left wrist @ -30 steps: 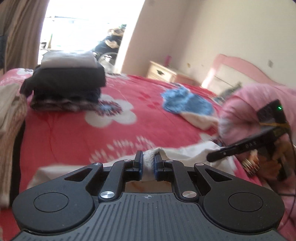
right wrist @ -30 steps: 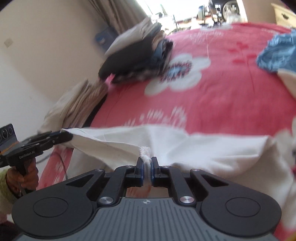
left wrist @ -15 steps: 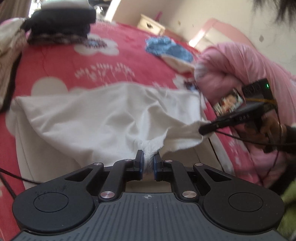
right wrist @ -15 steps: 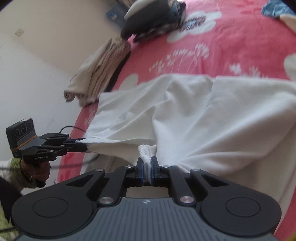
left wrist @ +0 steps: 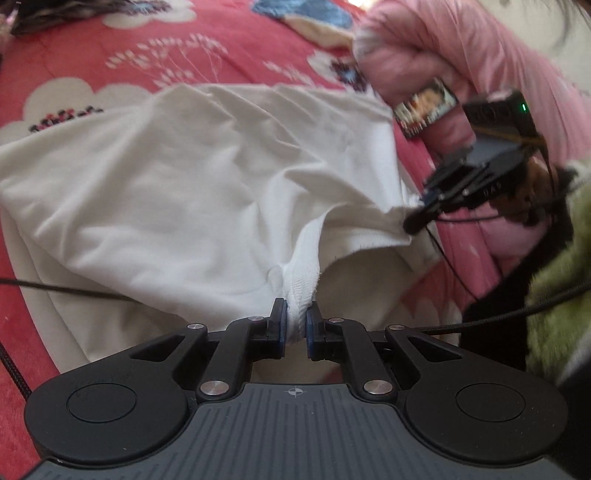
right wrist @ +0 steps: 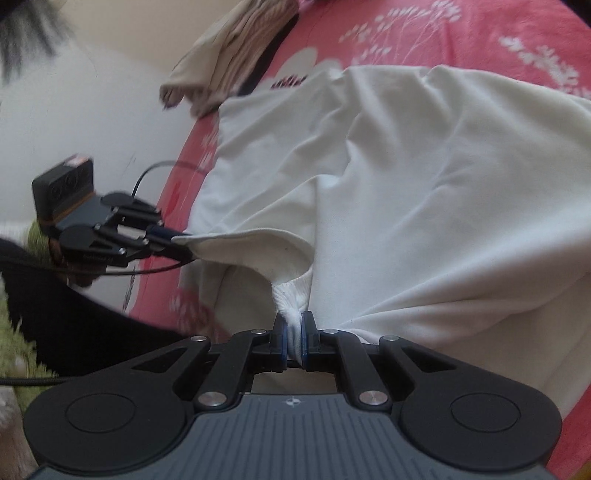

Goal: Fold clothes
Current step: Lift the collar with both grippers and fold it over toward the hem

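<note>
A white garment (left wrist: 192, 177) lies spread over the red flowered bedspread (left wrist: 74, 62), its near edge lifted. My left gripper (left wrist: 295, 325) is shut on a bunched ribbed edge of it. In the right wrist view the same white garment (right wrist: 424, 184) fills the middle, and my right gripper (right wrist: 293, 332) is shut on another bunch of that ribbed edge. Each view shows the other gripper off to the side: the right gripper (left wrist: 413, 221) pinches a corner at right, the left gripper (right wrist: 181, 243) pinches a corner at left.
A pink quilt (left wrist: 461, 62) is heaped at the upper right, with a small dark picture box (left wrist: 424, 110) against it. A blue and cream cloth (left wrist: 306, 14) lies farther back. Beige clothes (right wrist: 229, 62) hang over the bed's left edge. Black cables (left wrist: 66, 291) trail across the bedspread.
Both grippers have tipped downward and come toward the bed's near side, still holding the garment. The garment, a low band a second ago, now lies spread across the bedspread below them.
</note>
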Action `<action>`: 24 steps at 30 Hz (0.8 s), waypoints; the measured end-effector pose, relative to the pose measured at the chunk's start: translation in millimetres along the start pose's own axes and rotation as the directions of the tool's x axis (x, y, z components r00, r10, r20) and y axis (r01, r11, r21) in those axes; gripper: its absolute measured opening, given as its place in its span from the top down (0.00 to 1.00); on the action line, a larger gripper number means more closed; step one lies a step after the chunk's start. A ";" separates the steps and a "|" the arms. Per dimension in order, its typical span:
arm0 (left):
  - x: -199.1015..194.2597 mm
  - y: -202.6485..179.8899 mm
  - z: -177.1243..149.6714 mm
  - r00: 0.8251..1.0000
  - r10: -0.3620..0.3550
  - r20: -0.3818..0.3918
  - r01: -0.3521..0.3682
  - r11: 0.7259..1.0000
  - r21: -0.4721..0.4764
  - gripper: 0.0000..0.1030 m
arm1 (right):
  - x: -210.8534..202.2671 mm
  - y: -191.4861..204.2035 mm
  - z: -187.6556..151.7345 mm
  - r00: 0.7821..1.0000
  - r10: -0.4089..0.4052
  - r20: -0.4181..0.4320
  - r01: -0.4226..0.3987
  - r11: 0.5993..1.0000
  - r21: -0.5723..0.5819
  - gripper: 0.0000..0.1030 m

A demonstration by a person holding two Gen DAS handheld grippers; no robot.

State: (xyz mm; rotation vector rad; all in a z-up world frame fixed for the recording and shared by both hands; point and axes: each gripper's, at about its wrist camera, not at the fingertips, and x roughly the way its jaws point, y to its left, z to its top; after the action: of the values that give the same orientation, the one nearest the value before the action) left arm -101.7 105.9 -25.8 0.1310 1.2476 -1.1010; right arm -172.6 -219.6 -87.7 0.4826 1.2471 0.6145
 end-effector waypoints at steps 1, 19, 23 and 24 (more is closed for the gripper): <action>1.0 -1.8 -1.4 1.000 -0.011 -0.020 0.011 1.000 0.008 0.92 | 1.2 2.7 -1.0 1.000 0.003 -0.016 -0.003 1.000 -0.018 0.92; 13.7 3.0 1.3 0.984 -0.023 -0.175 0.046 0.990 0.132 0.92 | 9.3 11.2 -6.6 0.983 0.032 -0.183 -0.058 0.989 -0.139 0.92; 18.5 -1.7 -0.4 0.980 0.001 -0.197 0.042 0.976 0.212 0.90 | 17.1 14.3 -10.5 0.969 -0.087 -0.229 0.030 0.969 -0.244 0.92; 19.3 -2.0 -0.2 0.979 0.003 -0.202 0.041 0.976 0.213 0.90 | 21.9 17.2 -12.5 0.960 -0.129 -0.248 0.056 0.958 -0.282 0.90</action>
State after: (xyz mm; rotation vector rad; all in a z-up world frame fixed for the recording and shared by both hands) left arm -105.0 93.6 -40.5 0.4054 1.3070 -1.2633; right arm -183.2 -192.2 -95.6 0.1110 1.4021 0.7748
